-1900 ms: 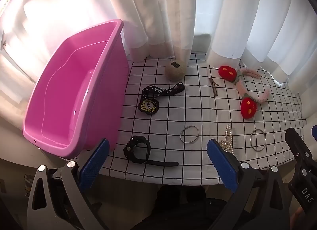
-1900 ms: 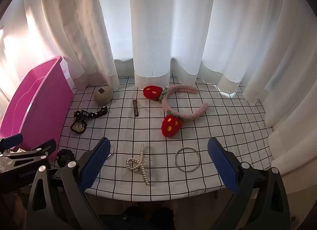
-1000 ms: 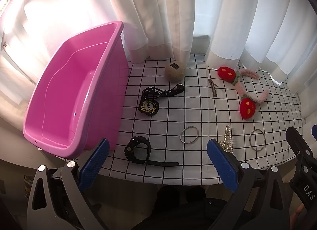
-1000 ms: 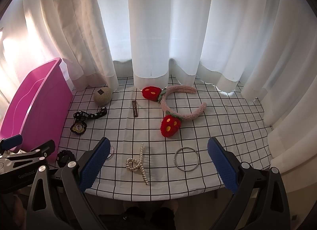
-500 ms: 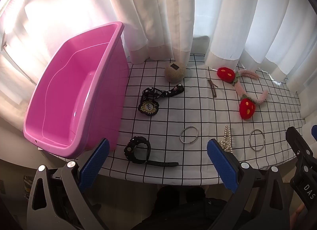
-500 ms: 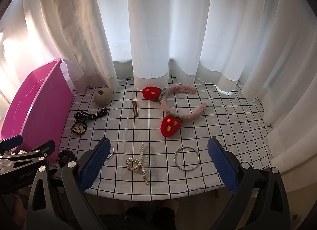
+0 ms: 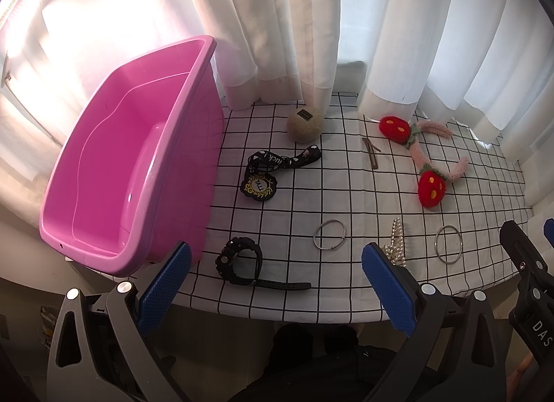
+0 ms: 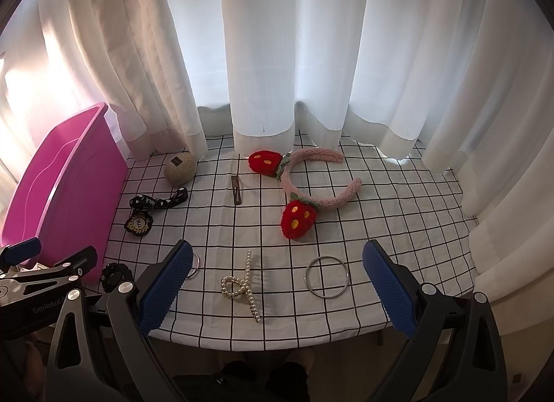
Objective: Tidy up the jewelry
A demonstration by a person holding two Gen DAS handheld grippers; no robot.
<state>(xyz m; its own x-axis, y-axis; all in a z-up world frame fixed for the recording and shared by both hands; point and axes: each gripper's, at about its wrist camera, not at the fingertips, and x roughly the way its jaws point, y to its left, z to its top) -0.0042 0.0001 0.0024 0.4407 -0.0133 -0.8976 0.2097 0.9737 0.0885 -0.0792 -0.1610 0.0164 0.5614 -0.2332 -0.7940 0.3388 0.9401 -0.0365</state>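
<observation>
Jewelry lies on a white checked tablecloth [image 8: 398, 215]. A black watch [image 7: 242, 262] lies near the front edge, just beyond my left gripper [image 7: 275, 284], which is open and empty. A silver bangle [image 7: 329, 234] and a pearl hair clip [image 8: 242, 286] lie further right. A second silver bangle [image 8: 326, 276] lies ahead of my right gripper [image 8: 277, 284], also open and empty. A pink strawberry headband [image 8: 304, 187], a brown hair clip [image 8: 236, 190], a black lanyard with badge [image 7: 266, 173] and a beige ball [image 7: 305, 123] lie further back. An empty pink tub [image 7: 114, 163] stands at the left.
White curtains [image 8: 294, 56] hang along the back and right side of the table. The table's front edge is just ahead of both grippers. The other gripper shows at each view's edge.
Both views have shifted only slightly; the grippers stay open and no object has moved.
</observation>
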